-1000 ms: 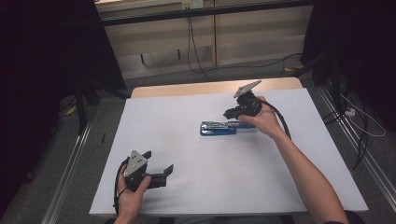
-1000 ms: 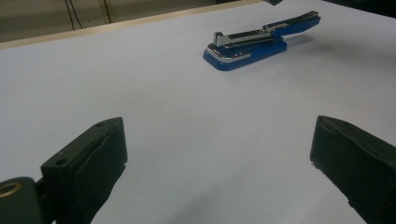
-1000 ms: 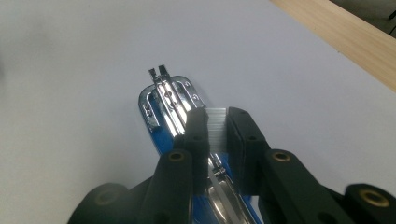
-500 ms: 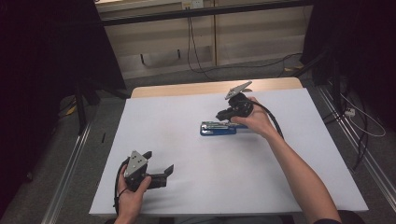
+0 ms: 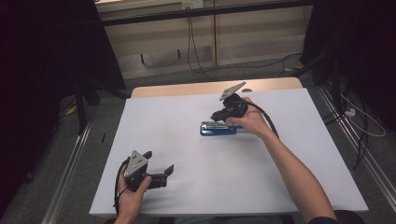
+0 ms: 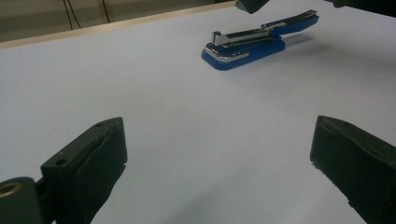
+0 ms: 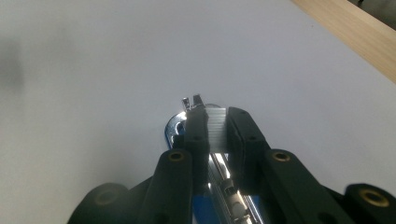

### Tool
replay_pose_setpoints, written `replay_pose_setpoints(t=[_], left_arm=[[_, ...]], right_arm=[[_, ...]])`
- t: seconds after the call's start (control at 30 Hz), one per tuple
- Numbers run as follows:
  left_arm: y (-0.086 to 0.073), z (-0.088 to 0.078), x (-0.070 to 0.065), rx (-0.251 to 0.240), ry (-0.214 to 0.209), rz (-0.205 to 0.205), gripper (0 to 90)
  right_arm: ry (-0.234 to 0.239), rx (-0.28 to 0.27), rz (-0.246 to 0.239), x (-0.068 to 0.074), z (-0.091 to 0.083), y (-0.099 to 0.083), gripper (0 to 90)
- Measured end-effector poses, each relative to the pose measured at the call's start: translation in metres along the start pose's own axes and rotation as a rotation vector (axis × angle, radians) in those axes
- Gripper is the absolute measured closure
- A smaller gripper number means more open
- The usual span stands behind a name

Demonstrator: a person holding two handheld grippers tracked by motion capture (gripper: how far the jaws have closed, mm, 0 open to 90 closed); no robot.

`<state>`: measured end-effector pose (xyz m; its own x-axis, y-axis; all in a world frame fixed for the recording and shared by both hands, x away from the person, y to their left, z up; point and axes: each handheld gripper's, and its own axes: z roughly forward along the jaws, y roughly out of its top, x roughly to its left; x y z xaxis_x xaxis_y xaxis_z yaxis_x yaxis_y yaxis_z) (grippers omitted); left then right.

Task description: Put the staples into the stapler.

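A blue stapler [image 5: 217, 128] lies on the white table top [image 5: 187, 196] past its middle, its lid swung back and its chrome magazine [image 6: 243, 33] bare. My right gripper [image 5: 223, 115] hovers just over the stapler's left half, pointing down and left. In the right gripper view its jaws stand close together, shut on a short silvery strip of staples [image 7: 216, 127], with the stapler's chrome nose [image 7: 173, 129] right beneath. My left gripper [image 5: 160, 161] rests near the front left edge, far from the stapler, open [image 6: 219, 158] with nothing between its jaws.
A strip of bare wood [image 5: 187, 88] runs along the table's far edge. Black cables [image 5: 201, 56] trail over the floor behind it. Dark stands flank both sides, and metal rails [image 5: 70, 163] run beside the table.
My right gripper has slid a little to the left along the stapler, still holding the staple strip. The left gripper and the stapler have stayed put.
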<state>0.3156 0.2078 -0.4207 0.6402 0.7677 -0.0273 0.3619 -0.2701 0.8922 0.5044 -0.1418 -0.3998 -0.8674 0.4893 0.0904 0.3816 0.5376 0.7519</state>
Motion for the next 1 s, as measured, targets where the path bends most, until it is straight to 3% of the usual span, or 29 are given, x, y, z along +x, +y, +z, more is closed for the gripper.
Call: replay_pose_setpoints(t=[1.0], left_arm=[[0.000, 0.000, 0.000, 0.001, -0.004, 0.000, 4.1]], right_arm=[[0.021, -0.026, -0.018, 0.008, 0.019, 0.014, 79.4]])
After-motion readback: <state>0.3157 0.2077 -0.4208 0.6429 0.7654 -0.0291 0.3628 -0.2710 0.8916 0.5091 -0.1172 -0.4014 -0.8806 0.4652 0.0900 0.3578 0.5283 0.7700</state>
